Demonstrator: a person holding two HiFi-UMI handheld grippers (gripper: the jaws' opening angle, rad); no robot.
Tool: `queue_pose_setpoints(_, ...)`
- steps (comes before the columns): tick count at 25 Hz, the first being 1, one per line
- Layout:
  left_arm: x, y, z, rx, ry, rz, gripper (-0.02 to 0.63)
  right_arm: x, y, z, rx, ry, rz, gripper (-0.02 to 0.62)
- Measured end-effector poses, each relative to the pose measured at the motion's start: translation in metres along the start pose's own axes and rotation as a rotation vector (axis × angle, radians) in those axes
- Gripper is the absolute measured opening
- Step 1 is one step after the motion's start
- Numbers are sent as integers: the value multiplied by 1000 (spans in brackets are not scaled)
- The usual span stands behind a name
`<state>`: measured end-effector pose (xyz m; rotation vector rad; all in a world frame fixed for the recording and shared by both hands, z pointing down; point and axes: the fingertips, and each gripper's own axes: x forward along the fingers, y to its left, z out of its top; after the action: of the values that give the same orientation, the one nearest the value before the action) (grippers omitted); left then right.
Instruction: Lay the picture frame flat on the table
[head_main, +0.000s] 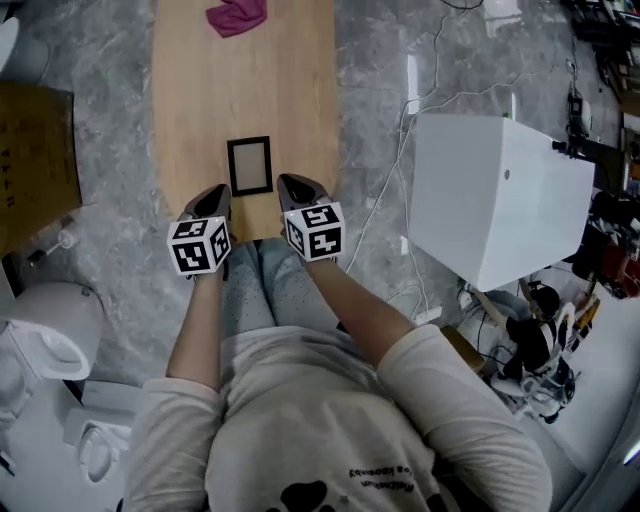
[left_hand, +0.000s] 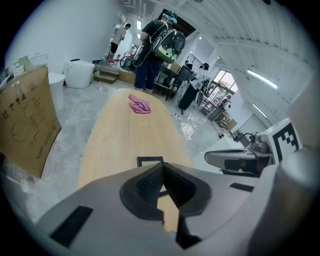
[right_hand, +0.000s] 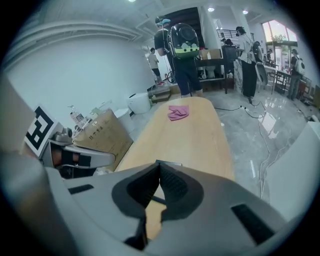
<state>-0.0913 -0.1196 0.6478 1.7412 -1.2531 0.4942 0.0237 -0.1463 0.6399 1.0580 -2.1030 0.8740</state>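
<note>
Both claws hang over the table's near end: left claw (head_main: 214, 192) pinched shut on nothing, right claw (head_main: 294, 184) shut and empty too. One long wooden table (head_main: 200, 90). One white box (head_main: 500, 195) on the floor beside it. One black picture frame (head_main: 249, 166) lies flat just ahead of the claws. One pink cloth (head_main: 237, 16) lies at the far end.

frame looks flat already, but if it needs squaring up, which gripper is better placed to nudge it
Right, only narrowly. Both grippers are shut and empty, flanking the picture frame lying flat on the table; the right gripper reaches slightly further alongside it than the left gripper.
</note>
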Motion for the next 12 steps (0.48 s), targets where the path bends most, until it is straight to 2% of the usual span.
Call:
queue_pose_setpoints(8, -49, -22, 11, -17, -40, 17, 9, -47, 21, 29, -30, -38, 19, 11)
queue_pose_setpoints(12, -76, -38, 23, 42, -97, 27, 9, -74, 37, 36, -37, -72, 38, 11)
